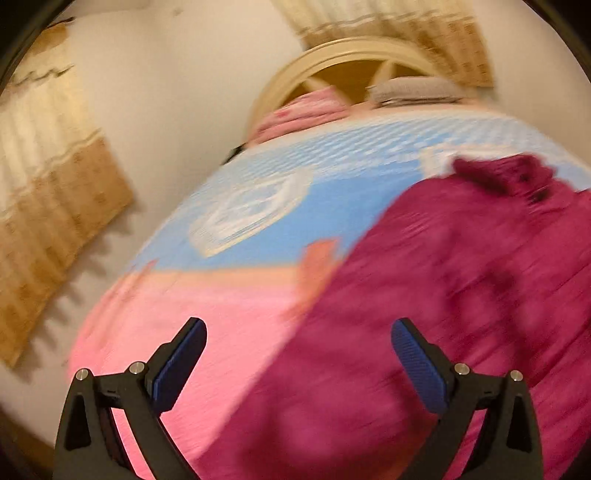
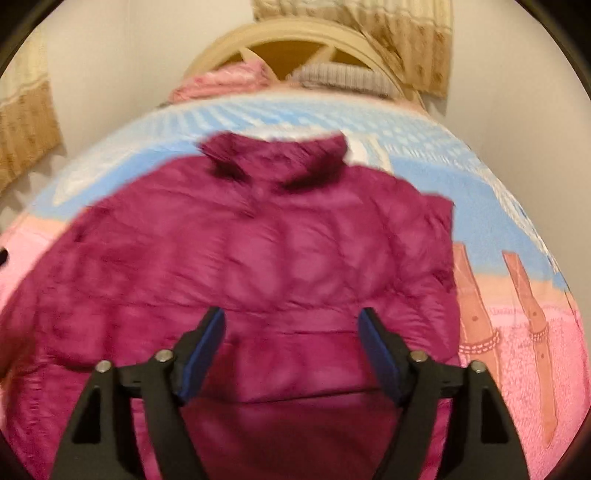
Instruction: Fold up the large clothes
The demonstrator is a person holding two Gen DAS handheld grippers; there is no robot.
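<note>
I hold both grippers above the bed [image 2: 517, 177], fingers spread and empty. The jacket [image 2: 258, 258] lies flat, collar toward the headboard [image 2: 295, 33], directly beyond my right gripper [image 2: 291, 354]; my left gripper [image 1: 299, 365] straddles its edge. Blur hides sleeves and seams.
</note>
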